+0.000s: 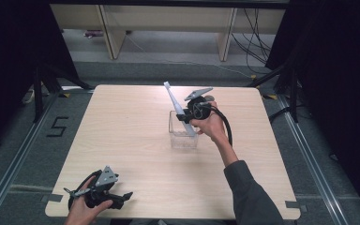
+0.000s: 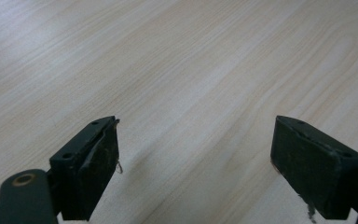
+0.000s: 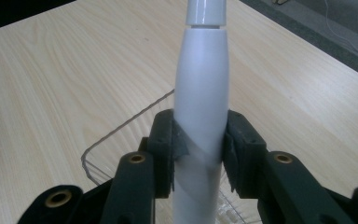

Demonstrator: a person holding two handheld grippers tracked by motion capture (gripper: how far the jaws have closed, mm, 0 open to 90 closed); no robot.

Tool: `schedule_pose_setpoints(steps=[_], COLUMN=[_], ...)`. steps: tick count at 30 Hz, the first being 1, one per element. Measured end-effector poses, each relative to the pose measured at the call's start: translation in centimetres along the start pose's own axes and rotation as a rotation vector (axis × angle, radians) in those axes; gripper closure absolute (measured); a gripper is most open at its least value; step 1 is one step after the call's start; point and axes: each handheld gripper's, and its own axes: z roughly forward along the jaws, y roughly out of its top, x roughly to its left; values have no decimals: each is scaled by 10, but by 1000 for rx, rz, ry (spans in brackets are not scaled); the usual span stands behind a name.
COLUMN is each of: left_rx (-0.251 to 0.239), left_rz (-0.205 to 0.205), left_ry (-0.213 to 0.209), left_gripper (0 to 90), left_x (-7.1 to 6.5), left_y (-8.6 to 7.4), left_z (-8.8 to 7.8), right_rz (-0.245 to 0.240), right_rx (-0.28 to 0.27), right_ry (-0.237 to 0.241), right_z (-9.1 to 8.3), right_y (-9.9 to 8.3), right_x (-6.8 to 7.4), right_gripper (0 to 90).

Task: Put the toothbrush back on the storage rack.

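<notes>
A white electric toothbrush (image 1: 174, 102) leans up and to the left out of a clear plastic box (image 1: 183, 137) at the middle of the table. My right gripper (image 1: 187, 117) is shut on its handle just above the box's rim. In the right gripper view the white handle (image 3: 201, 98) stands between the two black pads (image 3: 168, 149), and the box's clear rim (image 3: 103, 135) curves below. My left gripper (image 1: 124, 197) rests near the table's front left edge, held by a hand. Its jaws stand wide apart over bare wood (image 2: 196, 116) with nothing between them.
The light wooden table (image 1: 136, 140) has open surface to the left of the box. Black cable (image 1: 227, 126) trails from the right gripper along the forearm. Wooden furniture legs (image 1: 112, 37) and cables lie on the floor beyond the far edge.
</notes>
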Motion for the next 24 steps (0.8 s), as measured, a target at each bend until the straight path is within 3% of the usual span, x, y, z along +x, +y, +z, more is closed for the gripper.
schedule_pose_setpoints(steps=[2,3,4,5,7,10,12,14,15,16,17,18,20,24], left_rx=[-1,0,0,-1,-2,-2,-1,-3,-2,-1,12,16,17,24], left_rz=[-1,0,0,-1,1,3,2,25,22,35,2,-8,1,4], left_ry=[0,0,0,-1,0,0,0,10,10,15,20,21,17,5], left_gripper=[149,149,149,149,149,149,149,149,149,149,149,149,149,149], left_x=[0,0,0,0,0,0,0,2,2,3,0,0,1,0], left_y=[0,0,0,0,0,0,0,1,1,1,0,0,0,0], left_z=[0,0,0,0,0,0,0,0,0,0,-1,-2,-1,-1], right_rz=[3,-17,4,-20,2,-23,-7,48,51,44,-2,-1,-32,-21], right_rx=[30,22,17,29,38,47,42,92,82,101,81,73,74,83], right_ry=[1,4,5,-3,2,-3,8,-18,-27,-17,-9,1,-8,-13], right_z=[0,1,3,2,4,6,8,6,9,9,11,13,14,18], right_y=[0,0,-1,0,-1,-2,-3,-4,-6,-6,-7,-8,-9,-9], right_x=[0,-1,1,-1,1,0,1,3,3,2,0,0,-1,0], right_gripper=[670,670,670,670,670,670,670,670,670,670,670,670,670,670])
